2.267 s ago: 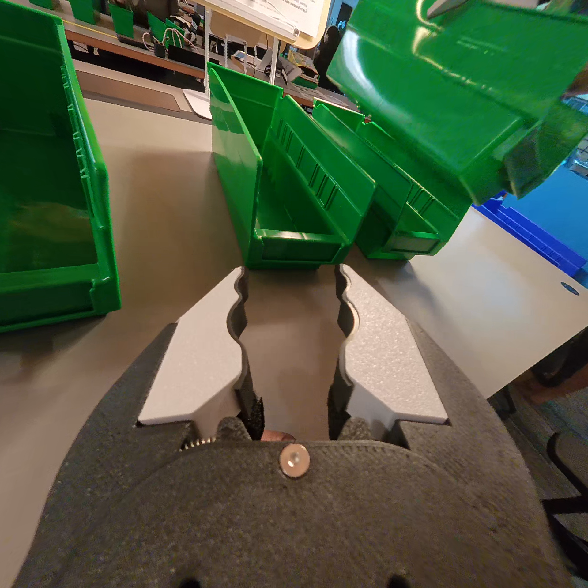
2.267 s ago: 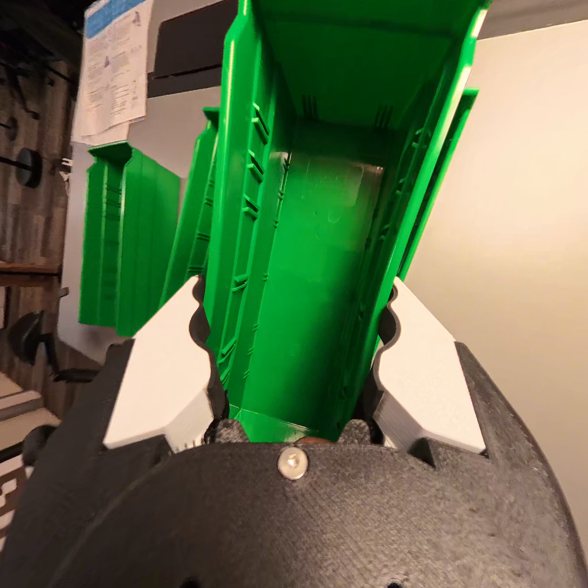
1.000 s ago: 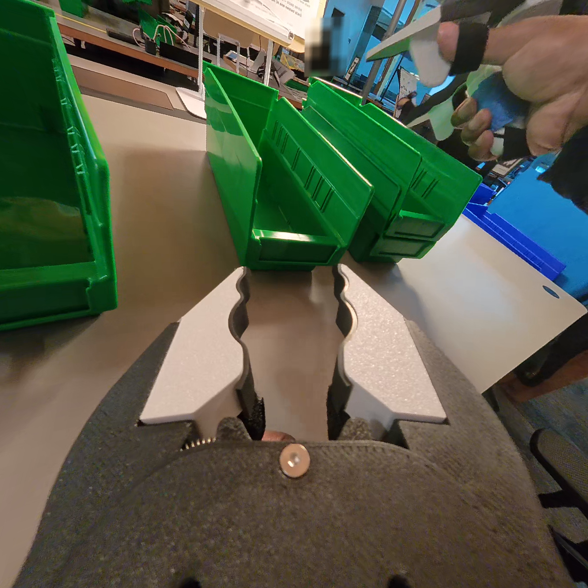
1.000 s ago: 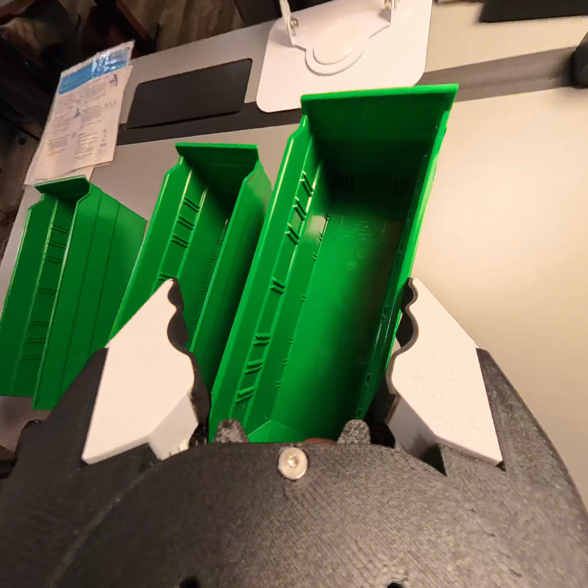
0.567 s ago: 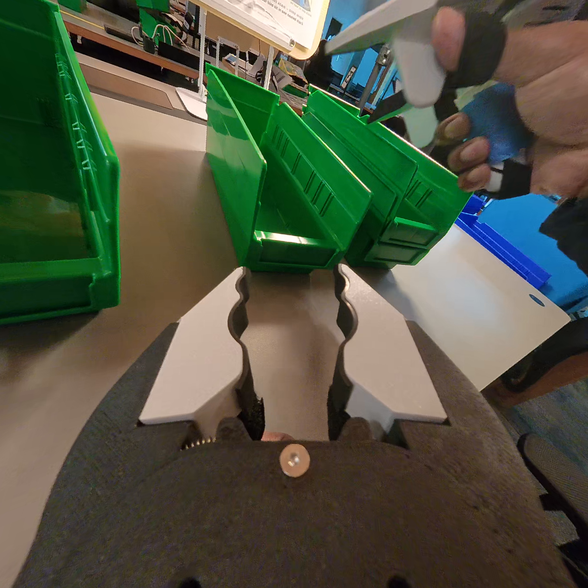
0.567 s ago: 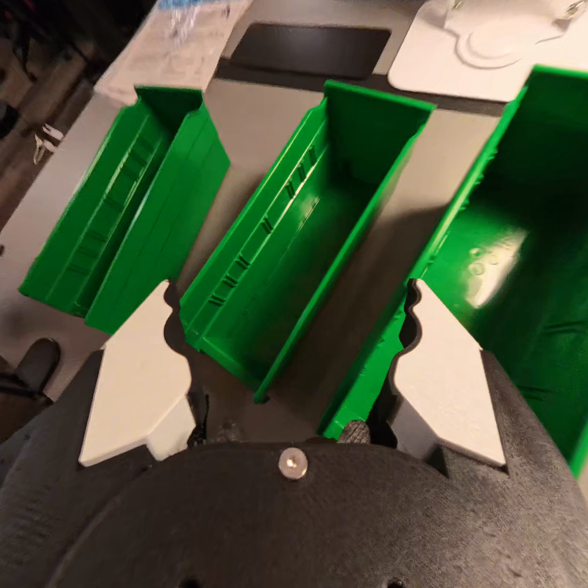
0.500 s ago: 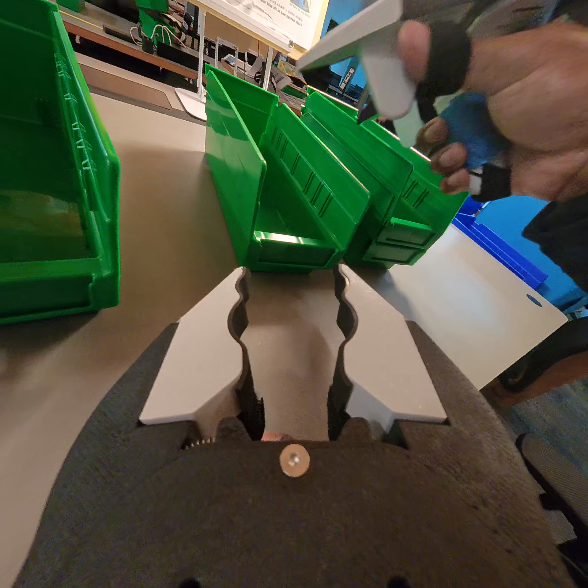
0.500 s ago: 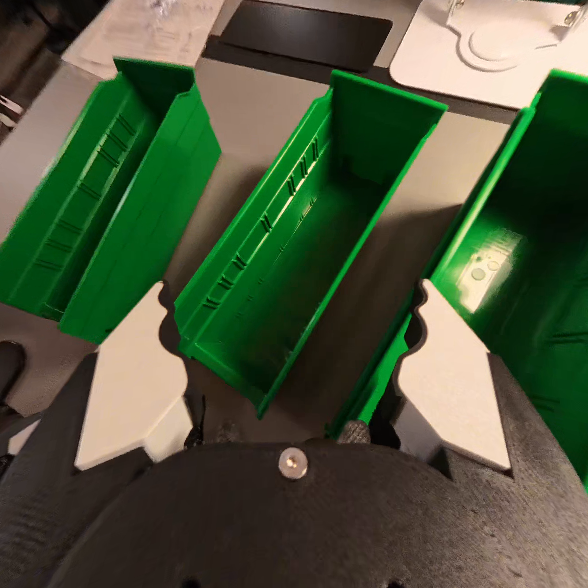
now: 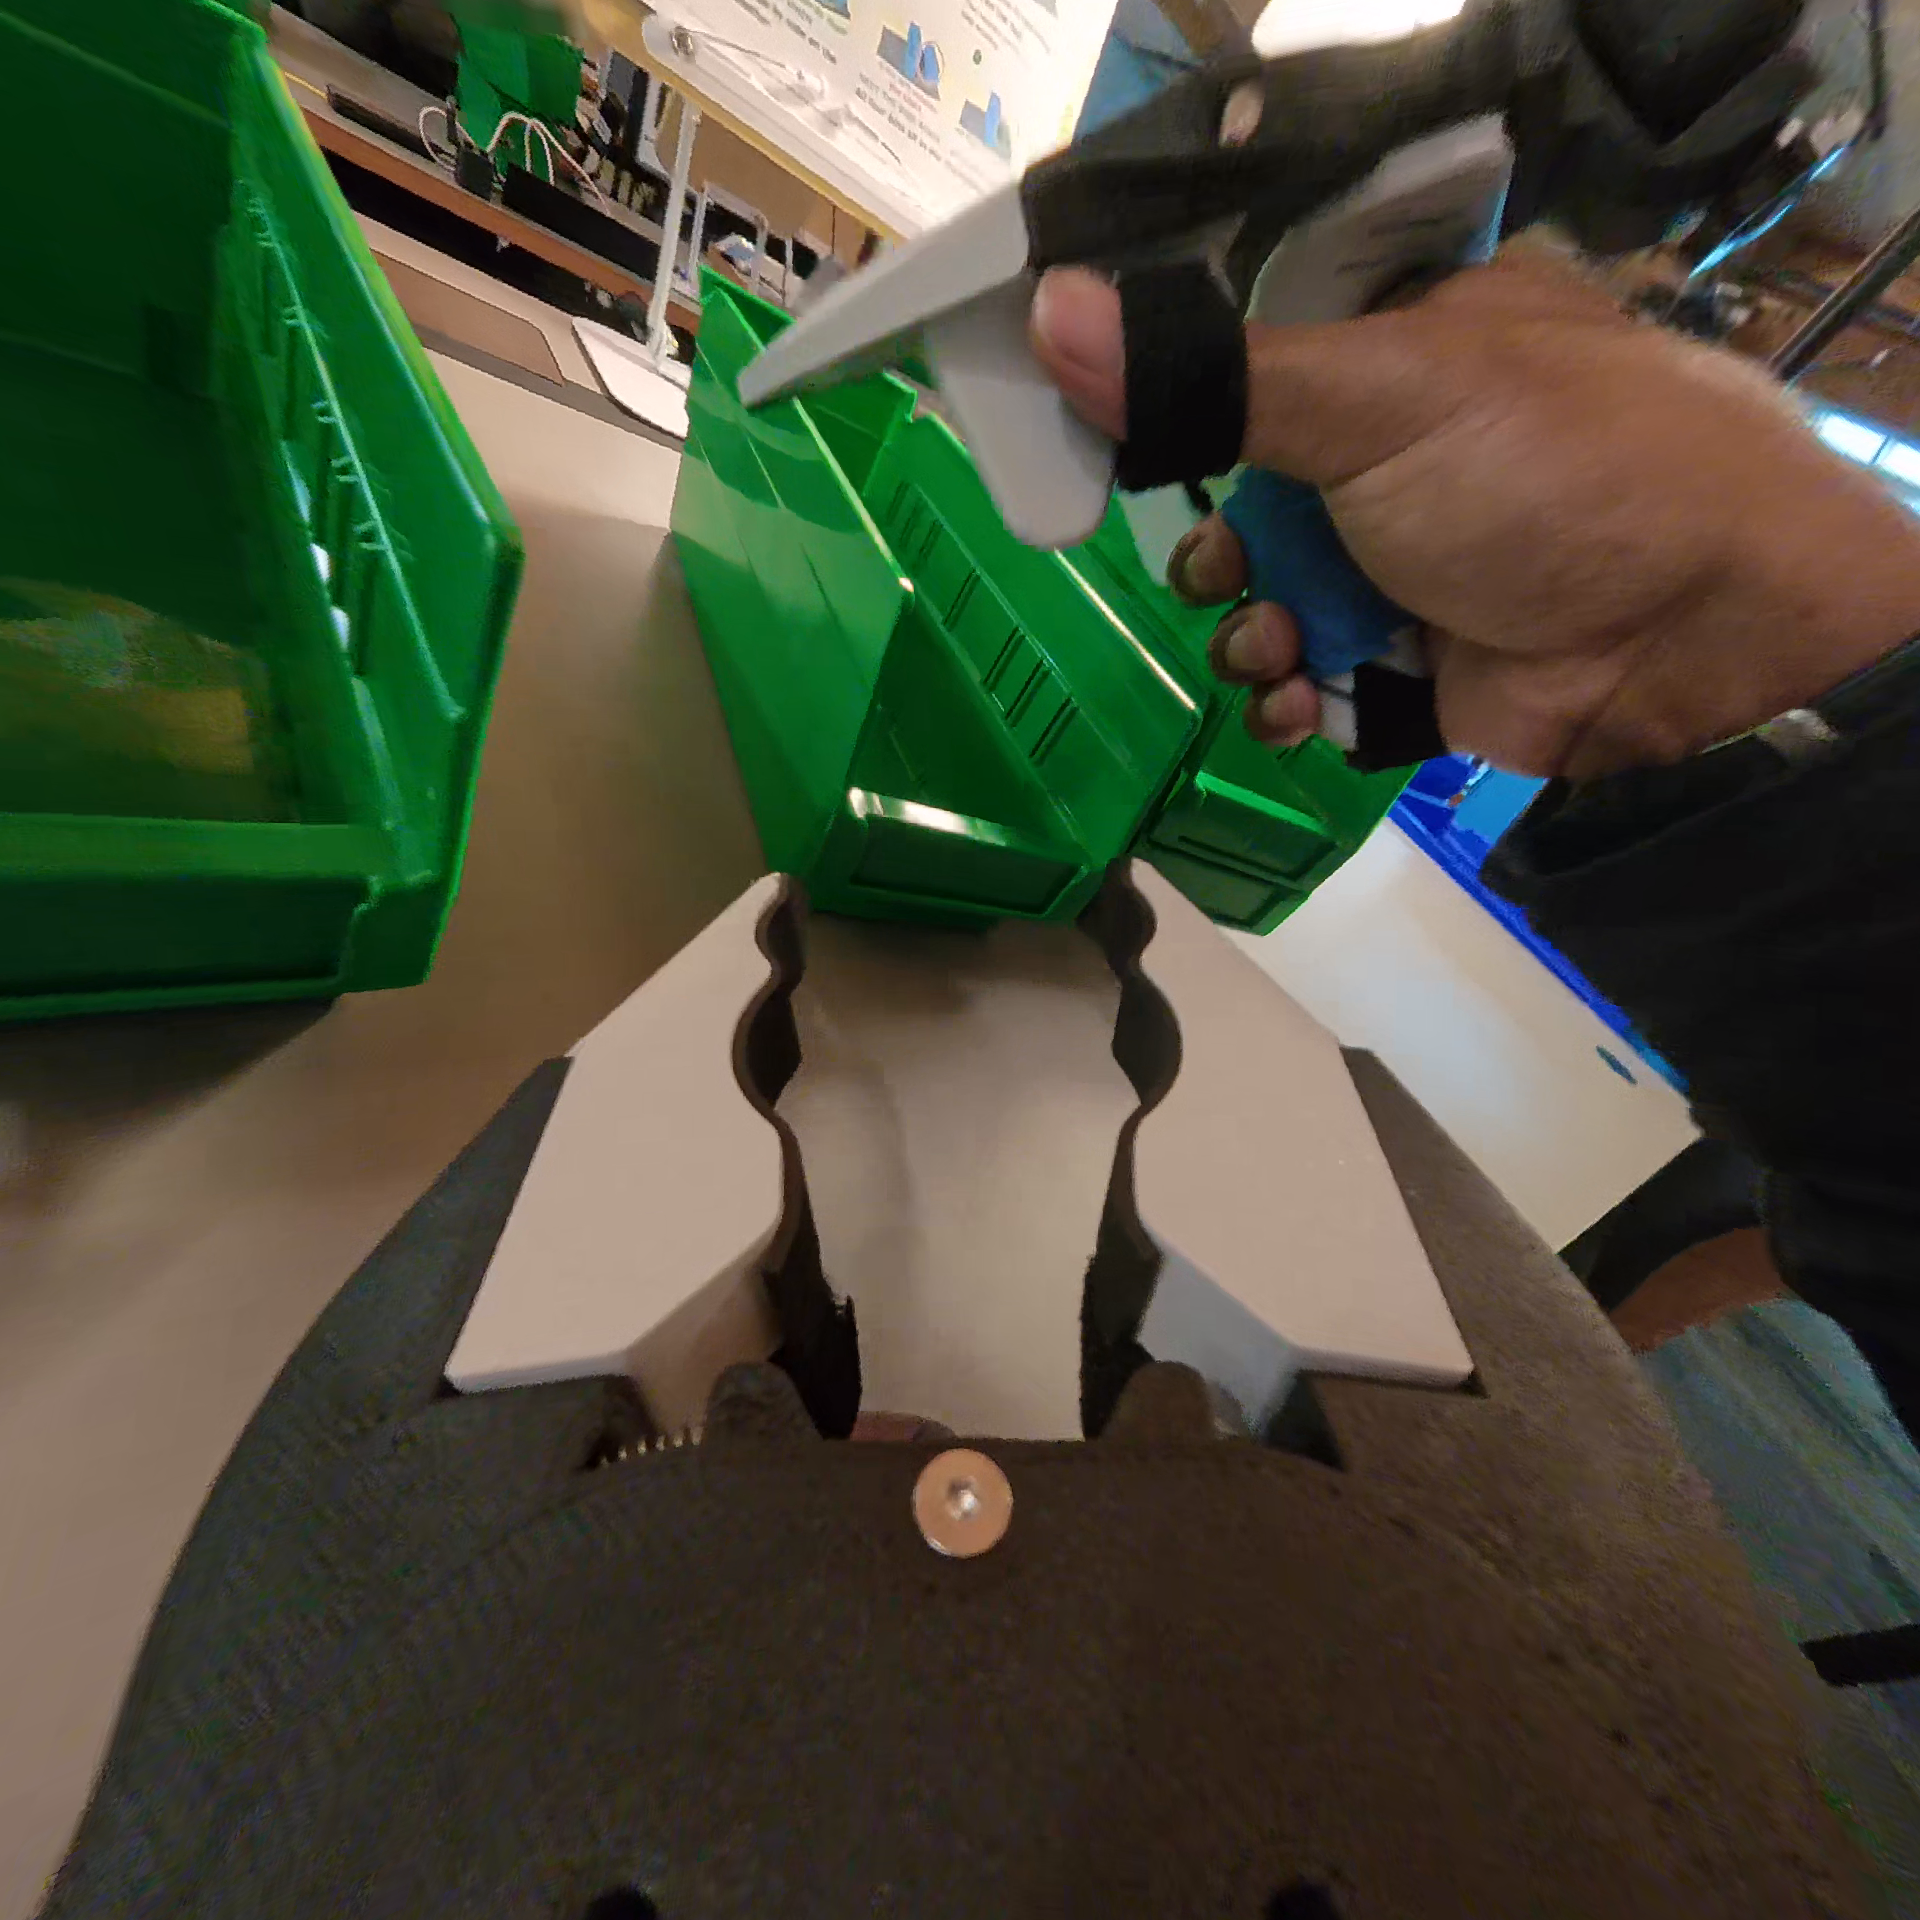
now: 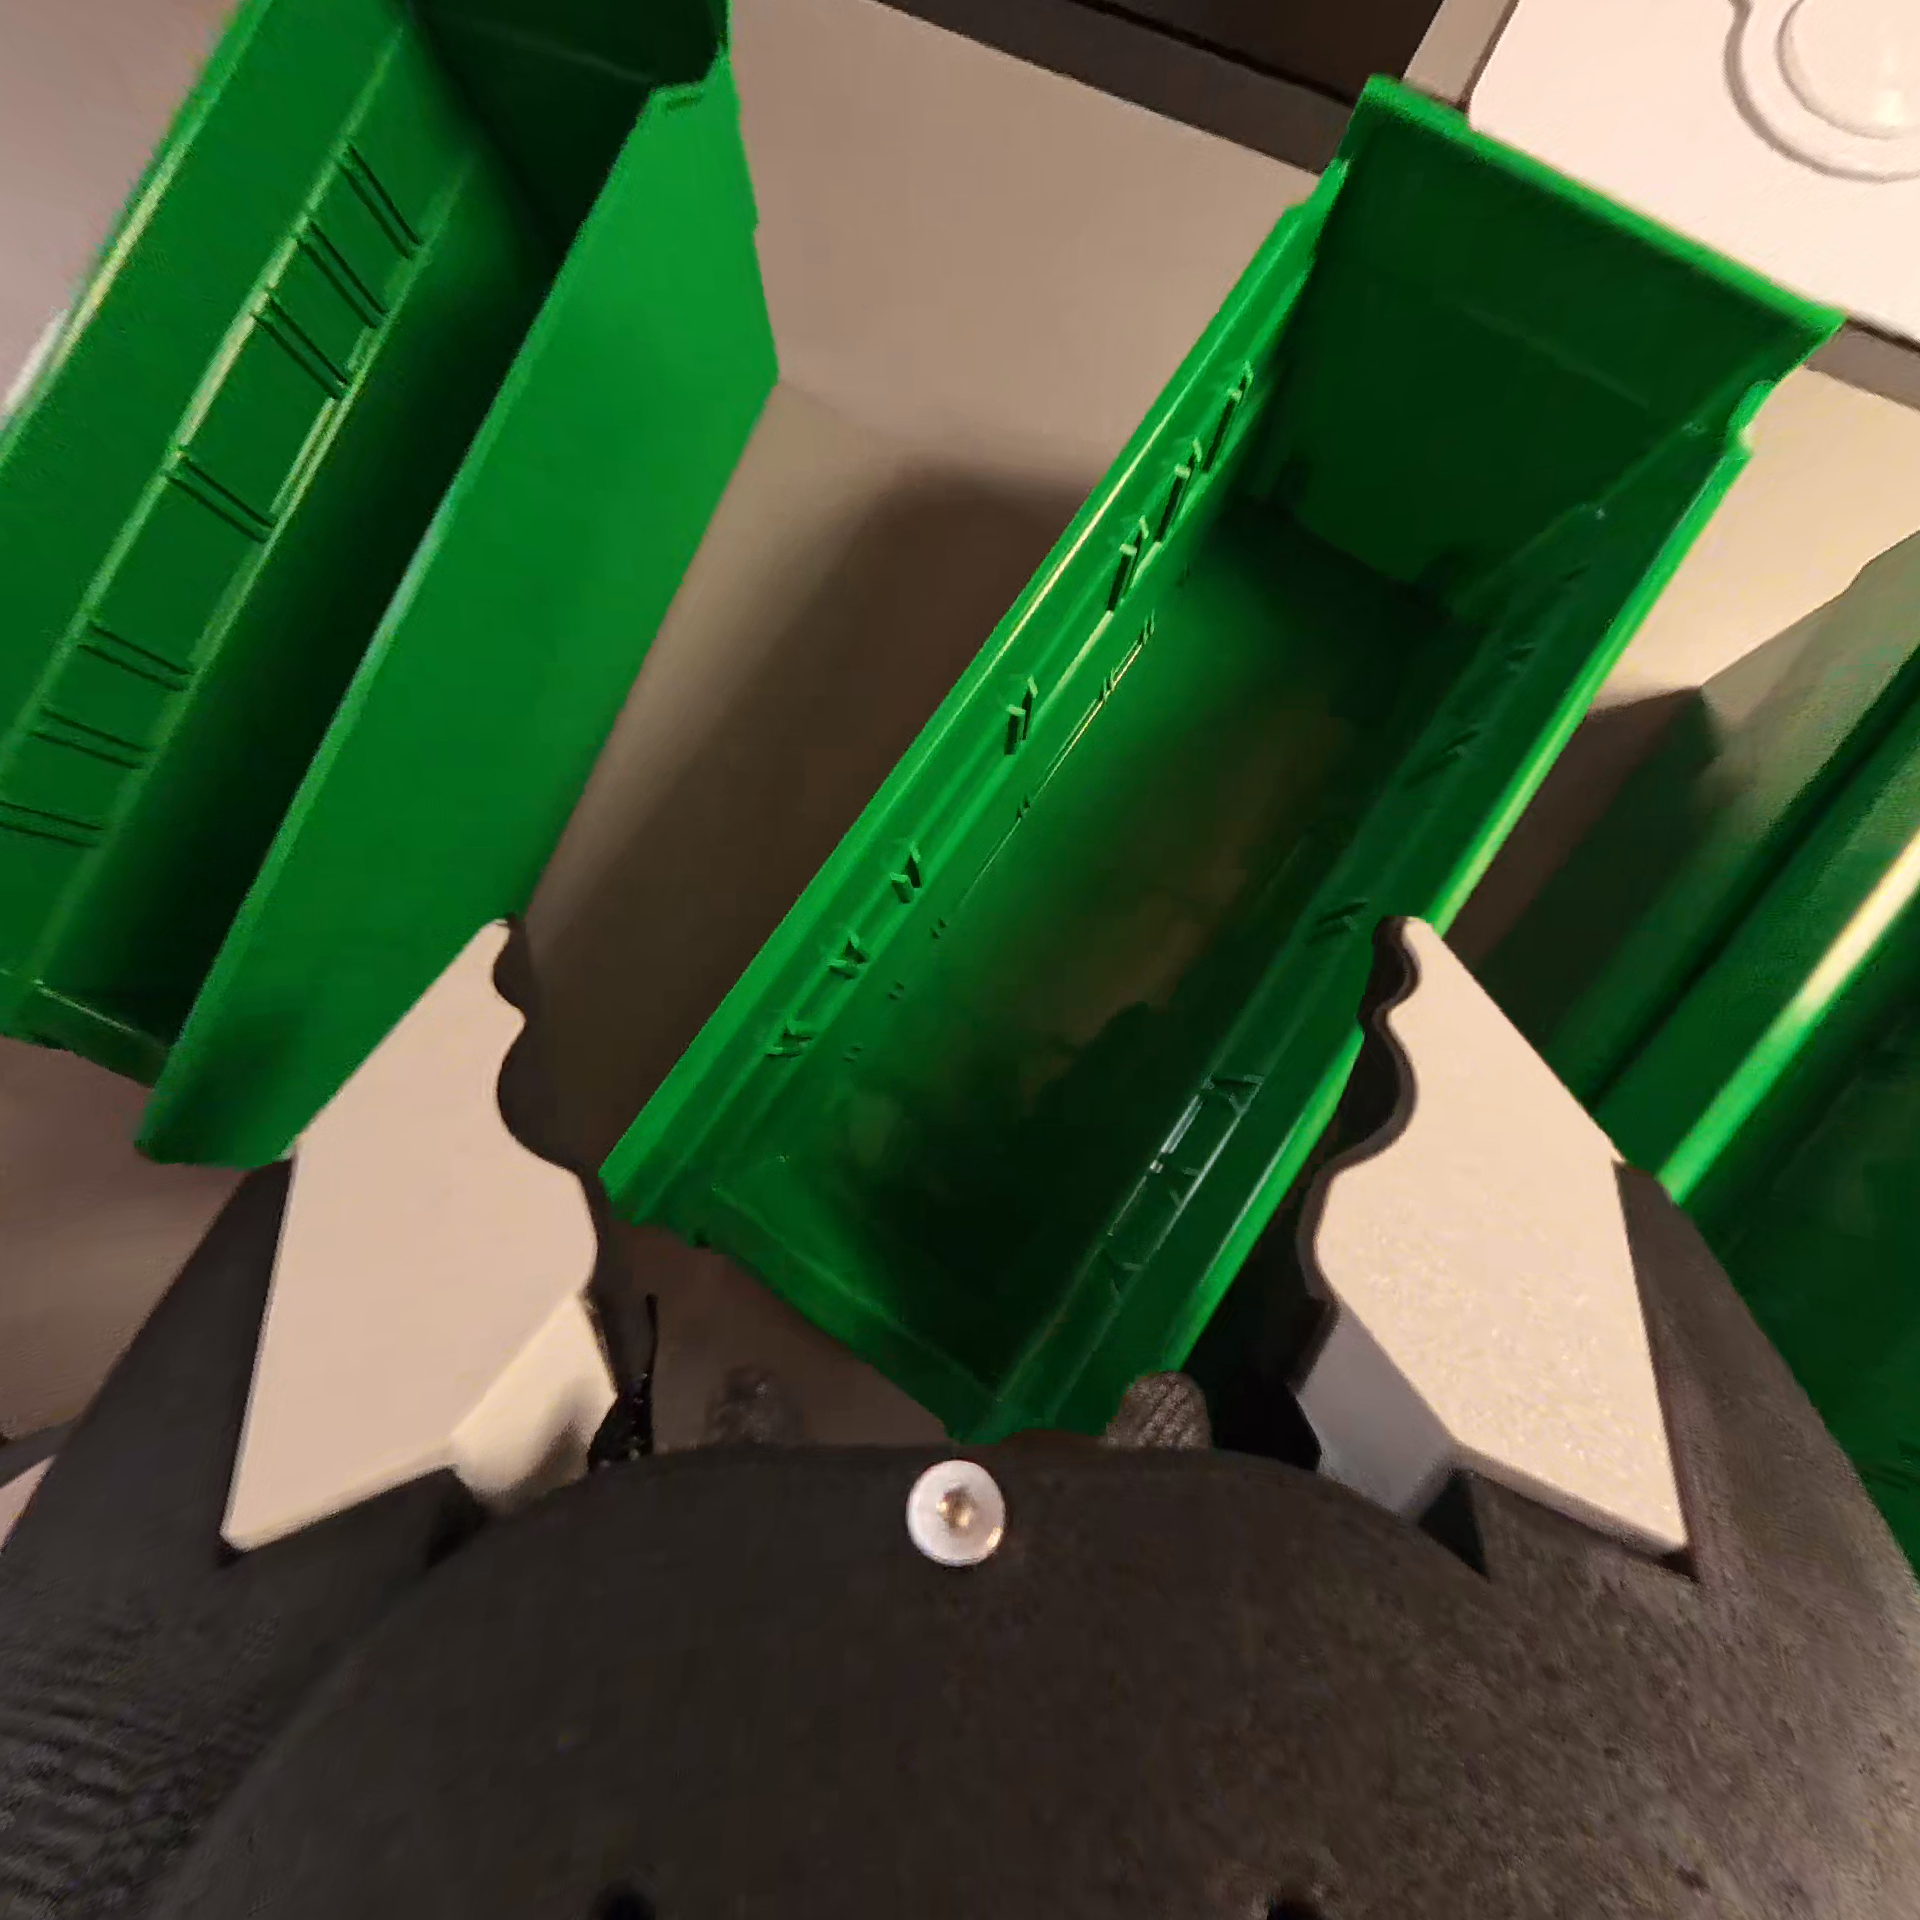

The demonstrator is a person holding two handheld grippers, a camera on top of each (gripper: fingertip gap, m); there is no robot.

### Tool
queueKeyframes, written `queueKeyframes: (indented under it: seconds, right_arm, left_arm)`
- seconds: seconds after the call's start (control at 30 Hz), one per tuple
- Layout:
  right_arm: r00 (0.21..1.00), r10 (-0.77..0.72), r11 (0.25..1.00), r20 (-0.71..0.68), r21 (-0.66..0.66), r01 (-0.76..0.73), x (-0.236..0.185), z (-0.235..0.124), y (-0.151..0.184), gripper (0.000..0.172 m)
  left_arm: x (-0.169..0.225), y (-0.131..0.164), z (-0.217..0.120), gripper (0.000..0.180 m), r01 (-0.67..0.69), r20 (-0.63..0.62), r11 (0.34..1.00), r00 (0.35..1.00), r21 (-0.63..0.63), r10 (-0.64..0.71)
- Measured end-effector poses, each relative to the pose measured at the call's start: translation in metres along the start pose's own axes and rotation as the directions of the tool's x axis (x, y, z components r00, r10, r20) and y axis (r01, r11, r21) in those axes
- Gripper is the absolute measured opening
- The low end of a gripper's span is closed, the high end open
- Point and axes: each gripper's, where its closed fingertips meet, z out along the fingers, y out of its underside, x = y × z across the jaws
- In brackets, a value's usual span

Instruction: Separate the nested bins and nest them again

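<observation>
Both claws stand open and empty, the right claw (image 10: pixel 956 1039) over the middle long green plastic bin (image 10: pixel 1174 862) on the beige bench (image 10: pixel 883 343), which it may straddle crookedly and tip, while the left claw (image 9: pixel 951 997) idles just before its front.

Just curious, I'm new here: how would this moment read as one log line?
left tool: open, empty | right tool: open above middle green bin | bins separated on table

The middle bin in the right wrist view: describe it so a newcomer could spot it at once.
On the beige table, three long green bins lie side by side. The middle bin sits directly under the open right gripper. Unlike its neighbours, both its long walls show in full, with bare table on each side.
</observation>
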Motion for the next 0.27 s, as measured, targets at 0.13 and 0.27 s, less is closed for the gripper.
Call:
queueKeyframes:
  seconds: [0.13, 0.27]
  right_arm:
    - [0.998, 0.042, 0.999, 0.053, -0.018, -0.041, 0.000, 0.011, 0.007, 0.150]
    - [0.997, 0.038, 0.999, 0.074, -0.011, -0.038, 0.004, 0.011, 0.008, 0.150]
  left_arm:
    - [0.035, -0.047, -0.031, 0.066, 0.202, -0.296, 0.953, 0.946, 0.225, -0.131]
    - [0.114, -0.153, -0.189, 0.068, 0.714, -0.903, 0.593, 0.427, 0.372, 0.052]
